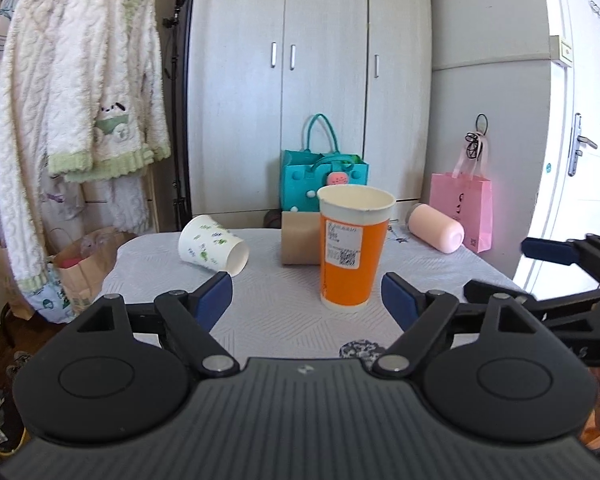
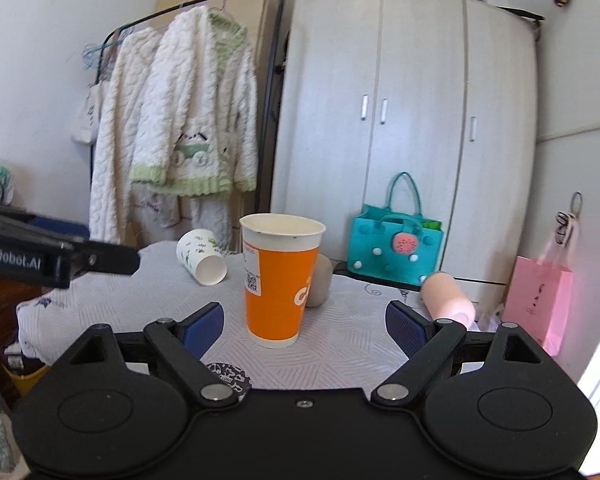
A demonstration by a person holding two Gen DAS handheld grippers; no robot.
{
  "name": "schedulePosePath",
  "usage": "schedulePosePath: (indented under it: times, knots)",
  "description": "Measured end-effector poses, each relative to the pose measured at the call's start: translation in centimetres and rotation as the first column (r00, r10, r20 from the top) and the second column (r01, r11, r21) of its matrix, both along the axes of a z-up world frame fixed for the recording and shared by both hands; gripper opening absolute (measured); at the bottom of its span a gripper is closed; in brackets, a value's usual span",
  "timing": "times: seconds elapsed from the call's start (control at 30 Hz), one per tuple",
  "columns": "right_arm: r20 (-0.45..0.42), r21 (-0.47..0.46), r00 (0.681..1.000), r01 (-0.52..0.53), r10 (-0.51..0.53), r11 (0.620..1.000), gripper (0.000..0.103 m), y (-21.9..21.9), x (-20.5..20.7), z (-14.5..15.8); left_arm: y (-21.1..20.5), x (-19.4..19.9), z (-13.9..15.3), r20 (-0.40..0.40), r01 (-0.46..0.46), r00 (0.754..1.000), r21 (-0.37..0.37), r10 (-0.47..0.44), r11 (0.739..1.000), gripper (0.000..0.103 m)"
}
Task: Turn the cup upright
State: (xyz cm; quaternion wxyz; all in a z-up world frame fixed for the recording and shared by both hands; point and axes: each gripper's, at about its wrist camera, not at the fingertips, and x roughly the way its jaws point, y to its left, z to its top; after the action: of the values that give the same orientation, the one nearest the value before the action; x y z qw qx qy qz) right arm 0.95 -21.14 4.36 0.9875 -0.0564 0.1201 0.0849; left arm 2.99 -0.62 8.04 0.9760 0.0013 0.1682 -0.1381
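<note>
An orange paper cup (image 1: 354, 246) stands upright, mouth up, in the middle of the white-clothed table (image 1: 284, 320); it also shows in the right wrist view (image 2: 280, 280). A white patterned paper cup (image 1: 212, 249) lies on its side at the back left, also seen in the right wrist view (image 2: 201, 256). A pink cup (image 1: 436, 227) lies on its side at the back right, seen too in the right wrist view (image 2: 448, 298). My left gripper (image 1: 308, 300) is open and empty, just short of the orange cup. My right gripper (image 2: 304, 322) is open and empty, the orange cup just beyond its fingers.
A brown cup (image 1: 300, 240) lies behind the orange cup. A teal bag (image 1: 324, 180) and a pink bag (image 1: 462, 208) stand behind the table by the grey wardrobe. Clothes hang on a rack at the left. A small patterned disc (image 2: 228, 376) lies on the near table edge.
</note>
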Motion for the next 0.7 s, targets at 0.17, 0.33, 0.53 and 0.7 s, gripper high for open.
schedulePosePath:
  times: [0.17,0.33,0.53,0.7]
  knots:
    - [0.023,0.047,0.998,0.055,-0.056,0.997,0.093,0.4,-1.3,-0.6,0.2,-0.8,-1.1,0.007,-0.033,0.999,-0.005,0.033,0.999,0.085]
    - [0.034,0.073,0.994,0.106,-0.108,0.992,0.103,0.8,-2.2,-1.2,0.5,-1.3,-1.8,-0.015,-0.061,0.998,-0.002,0.061,0.998,0.093]
    - [0.010,0.063,0.985,0.174,-0.175,0.983,0.103,1.3,-2.2,-1.8,1.1,-1.8,-2.1,-0.010,-0.106,0.994,0.021,0.106,0.994,0.103]
    - [-0.001,0.070,0.977,0.211,-0.211,0.975,0.103,1.4,-2.3,-2.0,1.2,-1.4,-2.3,-0.043,-0.114,0.992,0.026,0.115,0.993,0.103]
